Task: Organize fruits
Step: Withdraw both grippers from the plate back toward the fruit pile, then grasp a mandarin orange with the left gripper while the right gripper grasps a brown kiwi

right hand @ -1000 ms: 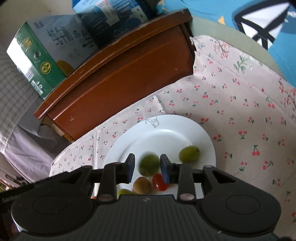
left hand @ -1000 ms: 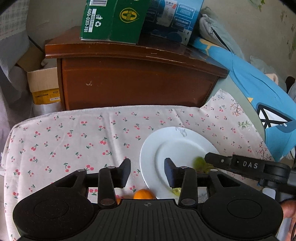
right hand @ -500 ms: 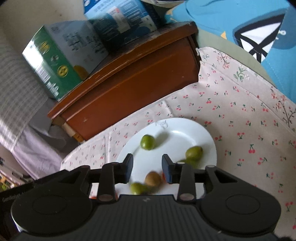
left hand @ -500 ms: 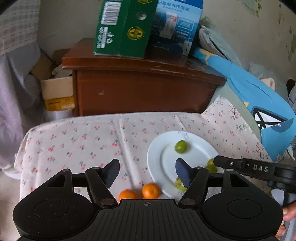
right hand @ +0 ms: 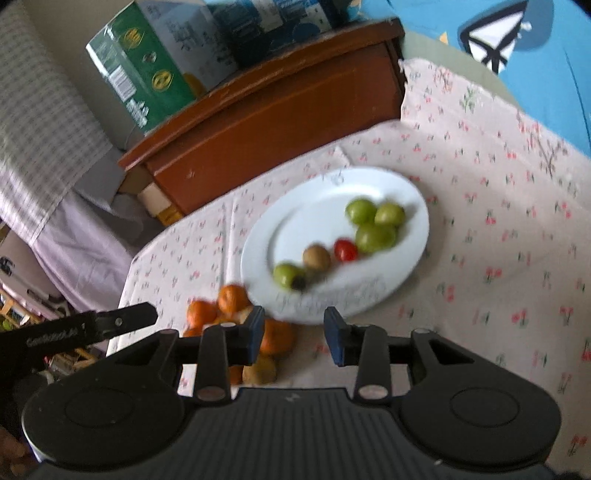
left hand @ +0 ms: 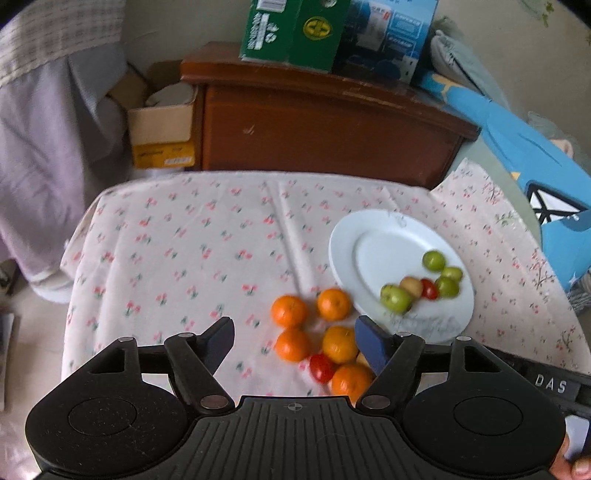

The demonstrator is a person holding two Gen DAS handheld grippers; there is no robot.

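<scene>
A white plate lies on the cherry-print cloth at the right. On it sit several green fruits, a brownish fruit and a red cherry tomato. Several oranges and another cherry tomato lie on the cloth left of the plate. My left gripper hovers back from the oranges, its jaws opening, nothing gripped. My right gripper hangs over the plate's near rim, jaws apart and empty.
A brown wooden cabinet stands behind the table, with a green carton and a blue box on top. A cardboard box sits left of it. Blue bedding borders the right side.
Both grippers have drawn back from the plate, bringing the oranges into view. The left jaws have widened. A green fruit has rolled across the plate to the others.
</scene>
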